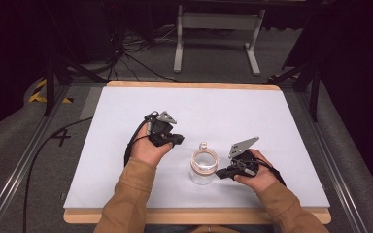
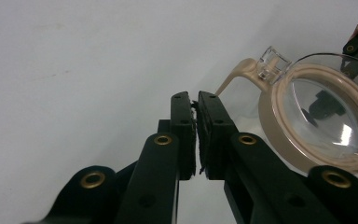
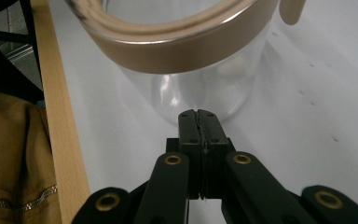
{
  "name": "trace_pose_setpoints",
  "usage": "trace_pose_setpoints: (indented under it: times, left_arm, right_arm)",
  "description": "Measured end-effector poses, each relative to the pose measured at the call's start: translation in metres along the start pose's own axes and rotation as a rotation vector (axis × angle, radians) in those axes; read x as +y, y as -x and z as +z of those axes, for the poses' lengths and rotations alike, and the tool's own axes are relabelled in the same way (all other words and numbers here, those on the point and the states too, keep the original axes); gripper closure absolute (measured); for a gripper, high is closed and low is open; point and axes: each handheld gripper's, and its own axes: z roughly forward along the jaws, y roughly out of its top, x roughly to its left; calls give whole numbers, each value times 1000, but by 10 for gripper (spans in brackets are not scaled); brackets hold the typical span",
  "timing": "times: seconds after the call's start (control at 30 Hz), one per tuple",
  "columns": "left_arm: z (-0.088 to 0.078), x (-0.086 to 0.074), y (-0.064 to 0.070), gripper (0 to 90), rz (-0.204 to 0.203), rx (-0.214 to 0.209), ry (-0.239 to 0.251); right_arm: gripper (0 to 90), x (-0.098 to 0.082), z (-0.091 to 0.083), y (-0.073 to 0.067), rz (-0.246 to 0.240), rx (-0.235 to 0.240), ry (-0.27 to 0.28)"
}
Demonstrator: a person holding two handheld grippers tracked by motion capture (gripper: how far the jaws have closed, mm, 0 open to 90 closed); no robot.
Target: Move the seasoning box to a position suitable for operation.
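- High view: glass jar (image 1: 203, 167) stands upright on the white bench (image 1: 272, 126), near the front edge, between my two claws. Tan band round its rim, small clear tab (image 1: 203, 145) on the far side of the rim.
- Left claw (image 1: 177, 140) sits to the jar's left, apart from it. Left gripper view: jaws nearly pressed together, a thin slit between the pads, nothing pinched. Jar rim (image 2: 279, 121) is just beside the tips, off to the right.
- Right claw (image 1: 222, 173) is at the jar's right side. Right gripper view: jaws pressed fully together, empty, tips right at the lower glass wall (image 3: 200, 93). Can't tell whether they touch it.
- Risk 1: both claws are closed, so neither can take the jar as it stands. Pushing in like this shoves the glass, not grips it.
- Risk 2: a nudge from the right claw would likely slide the jar toward the left claw, or tip it if it lands higher up. It's light-looking, empty and on a smooth sheet.
- Risk 3: the jar is close to the front wooden edge (image 3: 58, 116); a slide that way could take it off the bench.
- Writing: no brand or label readable on the jar or claws. Only mark I can read is a "4" (image 1: 60, 137) on the floor left of the bench.
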Motion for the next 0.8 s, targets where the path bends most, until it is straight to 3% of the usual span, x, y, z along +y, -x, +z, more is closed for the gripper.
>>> trace_pose_setpoints:
  times: [0.3, 0.47, 0.57, 0.6, 0.8]
  left_arm:
    - [0, -1, 0, 849, -6, -2, -10]
    - [0, -2, 0, 842, -7, -7, -8]
    - [-2, -3, -2, 811, -2, -11, -16]
    - [-4, -4, -3, 790, -2, -16, -37]
    - [-16, -13, -9, 760, -18, -13, -28]
  right_arm:
    - [900, 2, 6, -3, -12, 12, -4]
    - [900, 3, 0, -2, -11, 24, 14]
    - [899, 4, -13, 0, -14, 5, 33]
    - [894, 4, -26, 3, -10, -17, 61]
    - [840, 3, -58, 14, 17, -72, 137]
